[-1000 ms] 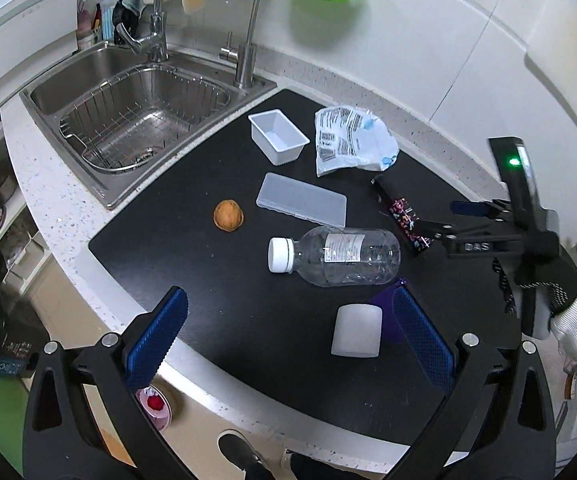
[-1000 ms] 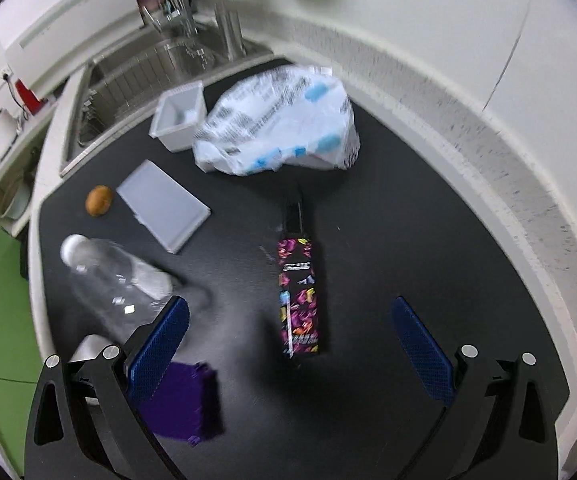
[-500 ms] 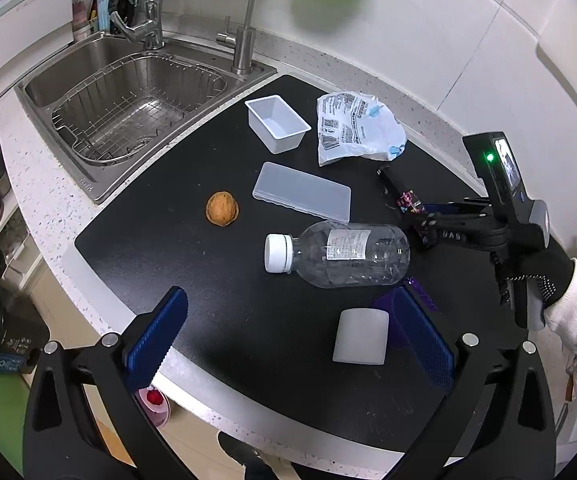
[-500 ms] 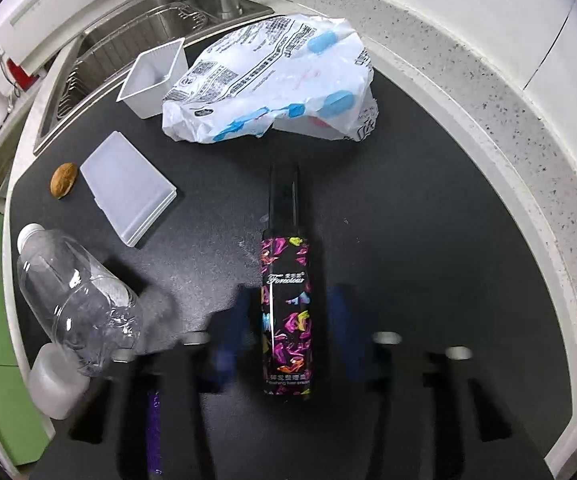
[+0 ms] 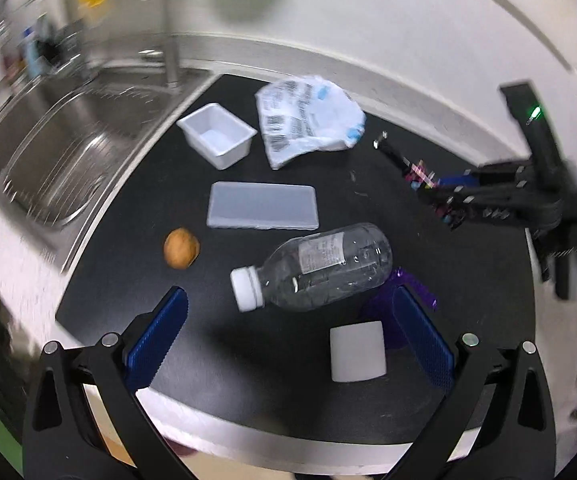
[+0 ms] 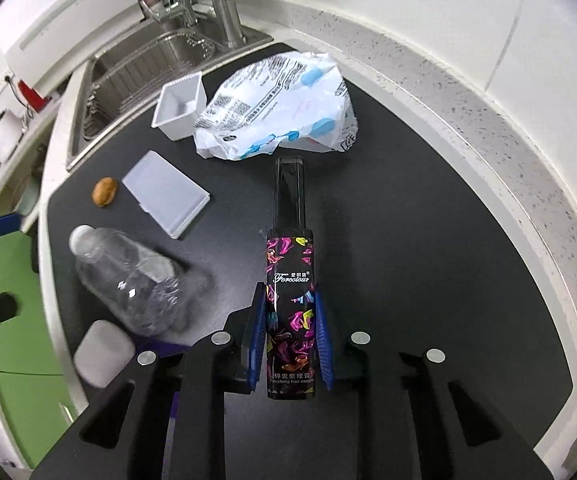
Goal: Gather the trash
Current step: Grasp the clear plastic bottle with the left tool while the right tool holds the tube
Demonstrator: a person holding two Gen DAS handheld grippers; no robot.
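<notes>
My right gripper (image 6: pixel 290 300) is shut on a black hair cream tube (image 6: pixel 289 276) printed with bright colours, its blue pads pressing both sides; the tube's dark cap end points at a crumpled white plastic bag (image 6: pixel 284 108). From the left wrist view the same tube (image 5: pixel 416 170) hangs tilted above the black counter in that gripper (image 5: pixel 444 204). My left gripper (image 5: pixel 288 320) stands open above a clear plastic bottle (image 5: pixel 320 268) lying on its side. Beside it are a white cup (image 5: pixel 356 352), a purple scrap (image 5: pixel 384 308) and a brown nut (image 5: pixel 181 248).
A white tub (image 5: pixel 218 138) and a flat white lid (image 5: pixel 262 206) lie behind the bottle. The steel sink (image 5: pixel 60 148) with a wire rack sits at the left, the tiled wall behind. The counter's front edge (image 5: pixel 248 436) runs close below my left fingers.
My right gripper came down around the hair cream tube, shut on it and lifted it off the counter. My left gripper shifted sideways and rolled over the bottle, still open.
</notes>
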